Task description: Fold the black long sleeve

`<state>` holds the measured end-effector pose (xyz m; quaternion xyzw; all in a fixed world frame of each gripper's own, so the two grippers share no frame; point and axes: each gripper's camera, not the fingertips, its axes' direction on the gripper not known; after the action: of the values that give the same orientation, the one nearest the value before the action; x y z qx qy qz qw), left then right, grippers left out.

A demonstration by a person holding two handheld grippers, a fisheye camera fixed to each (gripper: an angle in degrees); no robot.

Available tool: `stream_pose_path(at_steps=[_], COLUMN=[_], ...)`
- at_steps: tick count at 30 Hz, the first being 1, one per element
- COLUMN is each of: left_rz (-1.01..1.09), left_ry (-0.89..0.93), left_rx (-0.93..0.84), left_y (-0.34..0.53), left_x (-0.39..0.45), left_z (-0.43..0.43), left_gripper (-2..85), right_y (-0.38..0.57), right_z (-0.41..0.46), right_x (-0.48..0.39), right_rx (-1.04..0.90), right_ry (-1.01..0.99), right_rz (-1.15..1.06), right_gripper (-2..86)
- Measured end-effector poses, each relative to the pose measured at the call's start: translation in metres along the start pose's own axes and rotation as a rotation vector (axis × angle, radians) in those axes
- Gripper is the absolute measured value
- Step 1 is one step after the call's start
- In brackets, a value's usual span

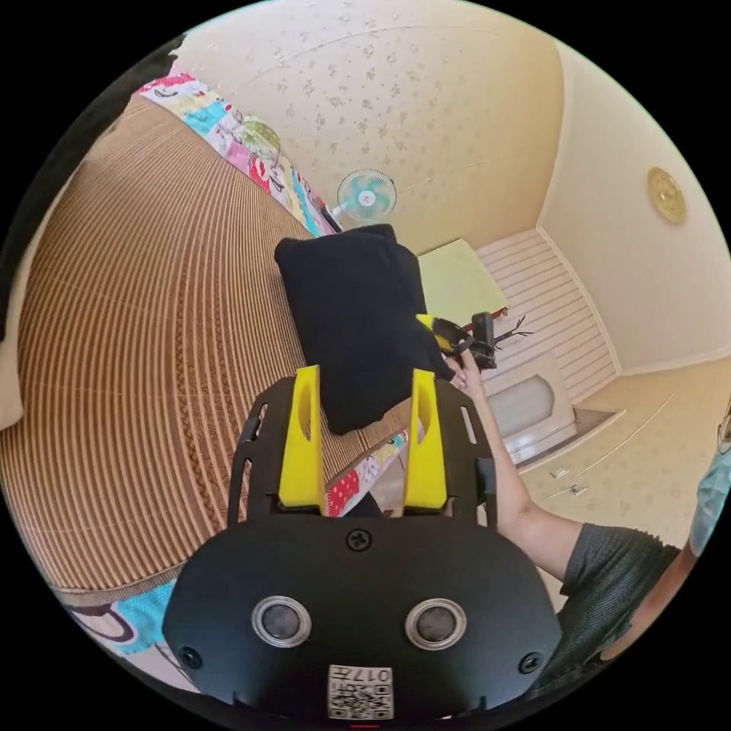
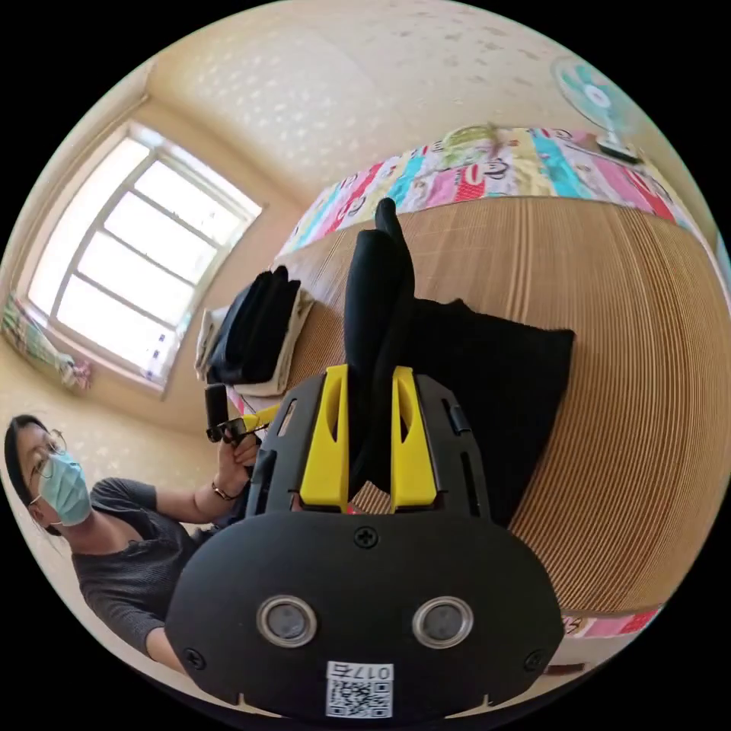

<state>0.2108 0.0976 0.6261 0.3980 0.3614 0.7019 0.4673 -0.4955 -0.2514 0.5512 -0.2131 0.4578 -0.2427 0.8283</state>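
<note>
Bamboo mat: right gripper clamps black long sleeve.

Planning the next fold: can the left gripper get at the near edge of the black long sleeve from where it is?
Probably yes. The left gripper is open, and the black long sleeve lies just beyond its jaws on the mat, nothing between.

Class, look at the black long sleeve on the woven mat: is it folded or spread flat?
Folded. The black long sleeve garment forms a compact block on the brown woven mat, one edge pinched up by the right tool.
</note>
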Motion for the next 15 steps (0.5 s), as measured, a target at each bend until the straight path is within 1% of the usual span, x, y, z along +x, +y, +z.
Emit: stream_pose_path(at_steps=[2,3,5,6,8,10,11,13,15], left_rz=[-0.012,-0.010,-0.025,-0.035,-0.096,-0.153,-0.181,-0.228,-0.226], left_ry=[0.015,0.008,-0.039,-0.040,-0.028,-0.024,0.008,0.039,0.073], left_rx=[-0.044,-0.054,-0.138,-0.166,-0.266,-0.329,-0.356,-0.369,-0.387], left_y=[-0.002,-0.002,-0.003,-0.003,0.000,0.004,0.007,0.013,0.021], left_x=[-0.005,-0.005,-0.010,-0.012,-0.025,-0.037,-0.043,-0.049,-0.046], left_z=[0.032,0.040,0.081,0.092,0.132,0.156,0.167,0.176,0.179], left_gripper=[17.4,17.7,19.6,20.2,19.9,17.8,15.7,12.2,9.1], right_y=[0.052,0.088,0.143,0.178,0.227,0.269,0.292,0.318,0.340], right_z=[-0.036,-0.052,-0.068,-0.073,-0.074,-0.068,-0.060,-0.044,-0.020], right_x=[0.054,0.082,0.115,0.130,0.142,0.148,0.151,0.155,0.162], right_rx=[0.096,0.125,0.180,0.221,0.277,0.313,0.327,0.335,0.369], right_ry=[-0.013,0.006,-0.006,-0.049,-0.143,-0.230,-0.279,-0.360,-0.515], right_rz=[0.071,0.124,0.222,0.272,0.302,0.306,0.318,0.346,0.373], right_gripper=[12.3,14.4,16.4,17.0,17.5,17.9,18.0,18.6,19.8])
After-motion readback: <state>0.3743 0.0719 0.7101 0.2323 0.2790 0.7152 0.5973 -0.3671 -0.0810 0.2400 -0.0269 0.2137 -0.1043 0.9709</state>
